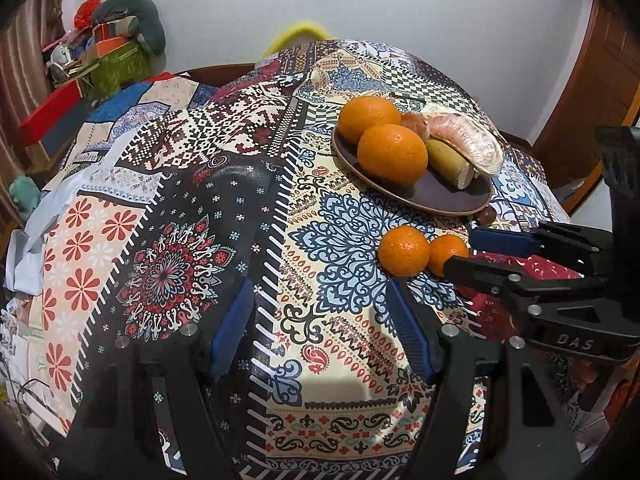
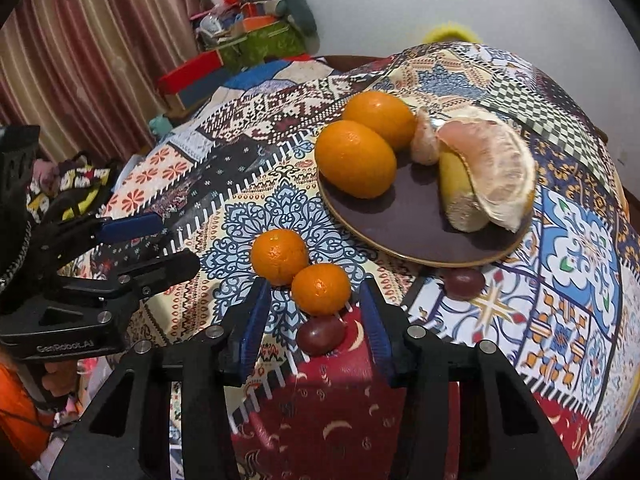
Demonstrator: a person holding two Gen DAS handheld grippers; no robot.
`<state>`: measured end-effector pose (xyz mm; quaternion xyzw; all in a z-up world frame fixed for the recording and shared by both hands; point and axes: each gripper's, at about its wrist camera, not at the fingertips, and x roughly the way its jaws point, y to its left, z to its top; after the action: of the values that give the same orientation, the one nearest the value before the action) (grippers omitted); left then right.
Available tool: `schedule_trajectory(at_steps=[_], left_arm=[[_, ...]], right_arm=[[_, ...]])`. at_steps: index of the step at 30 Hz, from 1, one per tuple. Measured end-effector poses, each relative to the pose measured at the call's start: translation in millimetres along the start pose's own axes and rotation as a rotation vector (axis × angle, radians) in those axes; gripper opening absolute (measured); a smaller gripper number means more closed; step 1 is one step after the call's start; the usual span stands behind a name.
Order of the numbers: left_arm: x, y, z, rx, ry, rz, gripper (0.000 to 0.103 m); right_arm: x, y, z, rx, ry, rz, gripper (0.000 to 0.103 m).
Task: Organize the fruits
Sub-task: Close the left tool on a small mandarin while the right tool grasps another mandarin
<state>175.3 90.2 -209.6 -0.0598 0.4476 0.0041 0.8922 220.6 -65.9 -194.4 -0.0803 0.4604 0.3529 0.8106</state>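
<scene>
A dark plate holds two big oranges, a peeled mandarin, a banana piece and a pomelo wedge. Two small mandarins lie on the tablecloth in front of the plate, with a dark grape next to them and another grape at the plate's near edge. My right gripper is open, its jaws on either side of the grape and the nearer mandarin. My left gripper is open and empty over bare cloth, left of the mandarins and plate.
The table has a patchwork cloth. Boxes and clutter sit at the far left edge, with curtains behind. A wooden door stands at the right. The right gripper shows in the left wrist view.
</scene>
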Motion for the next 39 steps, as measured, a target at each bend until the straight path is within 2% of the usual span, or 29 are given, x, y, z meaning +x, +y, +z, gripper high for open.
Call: schedule_trajectory(at_steps=[2,8,10,15,26,34,39], left_arm=[[2,1,0,-0.005,0.006,-0.002,0.068],[7,1,2,-0.017,0.023,-0.001,0.066],[7,0,3,-0.017,0.027,-0.004,0.065],[7,-7,6,-0.006,0.026,-0.009,0.065],[16,-38,19,0.062,0.025,-0.050,0.065],[38,-49,23,0.069,0.068,-0.060,0.054],[44,-50,25,0.057,0.078,-0.070,0.051]], right_arm=[[5,0,1,-0.010,0.012,0.001,0.037],[11,-3,4,-0.017,0.019,0.003,0.035],[11,-4,4,-0.016,0.017,0.005,0.031],[6,-5,3,-0.008,0.000,0.022,0.031],[-29,-24,4,0.020,-0.083,-0.027,0.031],[-42,-40,-4,0.048,-0.094,-0.060,0.031],[-44,-45,-6,0.062,-0.100,-0.062,0.031]])
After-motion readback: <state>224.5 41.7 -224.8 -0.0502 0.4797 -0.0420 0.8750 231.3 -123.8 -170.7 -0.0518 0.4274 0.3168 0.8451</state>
